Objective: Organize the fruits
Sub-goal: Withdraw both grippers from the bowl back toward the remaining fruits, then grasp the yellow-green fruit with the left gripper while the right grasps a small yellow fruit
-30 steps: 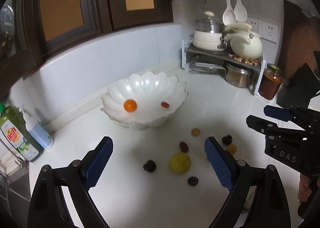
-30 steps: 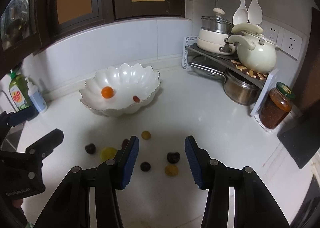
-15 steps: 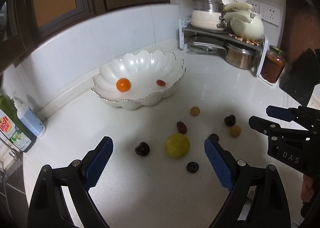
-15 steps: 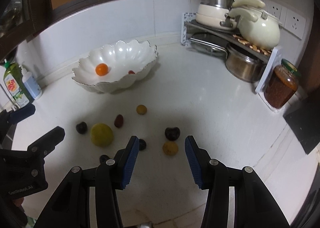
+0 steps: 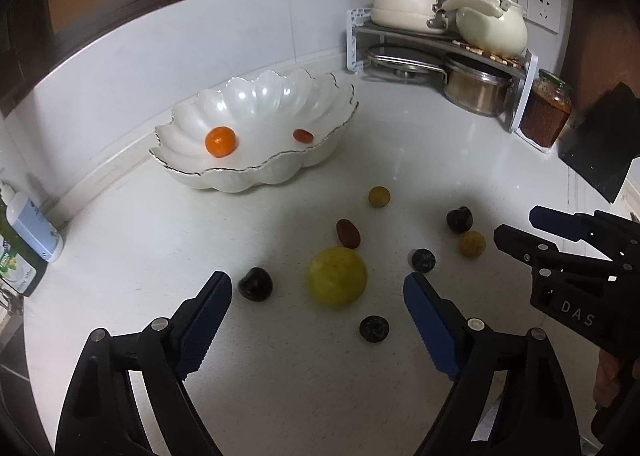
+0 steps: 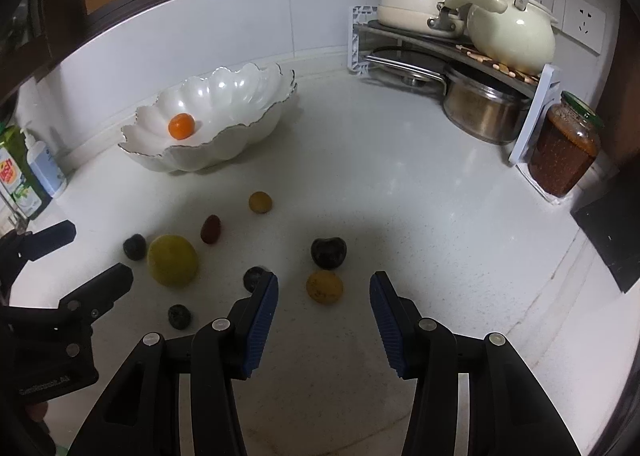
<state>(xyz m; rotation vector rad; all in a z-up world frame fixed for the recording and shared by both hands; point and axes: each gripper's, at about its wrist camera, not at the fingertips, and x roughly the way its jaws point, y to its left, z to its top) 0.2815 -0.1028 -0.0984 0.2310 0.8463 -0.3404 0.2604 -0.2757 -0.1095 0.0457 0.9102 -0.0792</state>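
A white scalloped bowl (image 5: 200, 175) (image 6: 240, 135) holds an orange (image 5: 219, 141) (image 6: 181, 126) and a small red fruit (image 5: 303, 135). Several loose fruits lie on the white counter. A yellow-green fruit (image 5: 337, 277) (image 6: 172, 260) sits between the open fingers of my left gripper (image 5: 317, 298). Near it are a dark plum (image 5: 256, 284), a red date (image 5: 348, 233) and blueberries (image 5: 374, 328). My right gripper (image 6: 323, 302) is open around a small yellow fruit (image 6: 324, 286), with a dark plum (image 6: 328, 252) just beyond. Both grippers are low and empty.
A corner rack (image 6: 452, 47) with pots and a kettle (image 6: 508, 31) stands at the back right, beside a jar (image 6: 564, 151). Soap bottles (image 5: 28, 232) stand at the left edge. A dark board (image 5: 600, 143) leans at the right.
Both grippers have moved down and forward toward the loose fruits. The yellow-green fruit now lies between the left fingers and the small yellow fruit between the right fingers.
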